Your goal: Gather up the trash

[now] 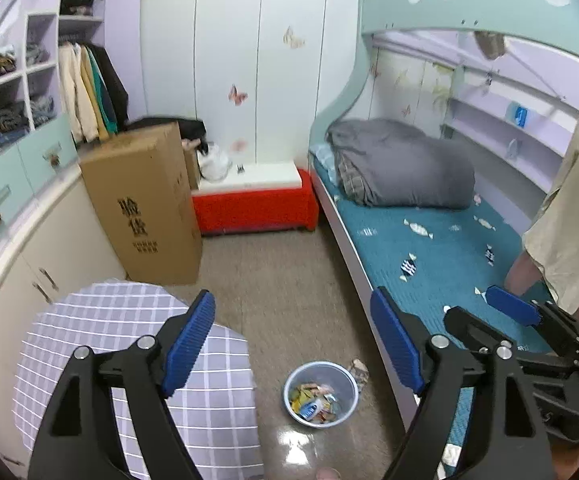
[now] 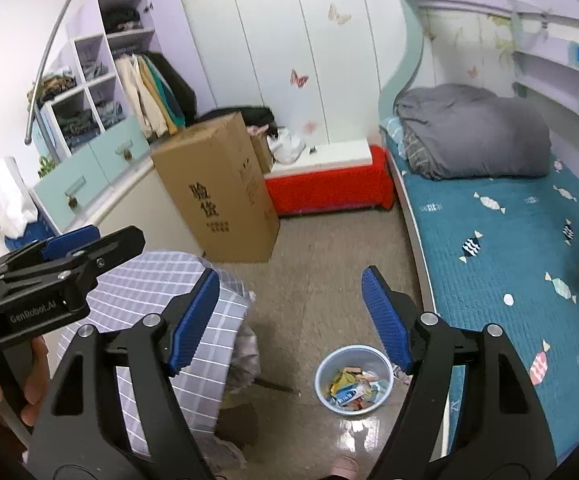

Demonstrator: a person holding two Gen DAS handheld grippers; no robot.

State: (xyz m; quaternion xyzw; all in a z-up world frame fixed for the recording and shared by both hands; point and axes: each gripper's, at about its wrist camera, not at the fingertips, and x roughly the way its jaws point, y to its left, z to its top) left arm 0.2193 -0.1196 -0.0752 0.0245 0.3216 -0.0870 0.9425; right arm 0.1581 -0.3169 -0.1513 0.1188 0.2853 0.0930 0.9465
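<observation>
Blue bin (image 1: 320, 394) below empty jaws

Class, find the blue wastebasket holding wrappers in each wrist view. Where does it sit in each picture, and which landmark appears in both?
Left wrist view: the blue wastebasket is low, just right of centre, on the floor beside the bed.
Right wrist view: the wastebasket is low, right of centre, on the floor.
Shared landmark: the tall cardboard box with black characters.

1. Bin (image 1: 320, 394) on the floor (image 1: 289, 288), below and between the jaws, wrappers (image 1: 313, 399) inside it.
2. Covered table (image 1: 137, 360) behind the left jaw.
3. Bed (image 1: 441, 248) beyond the right jaw.
4. Cardboard box (image 1: 145, 204) farther ahead, left.
</observation>
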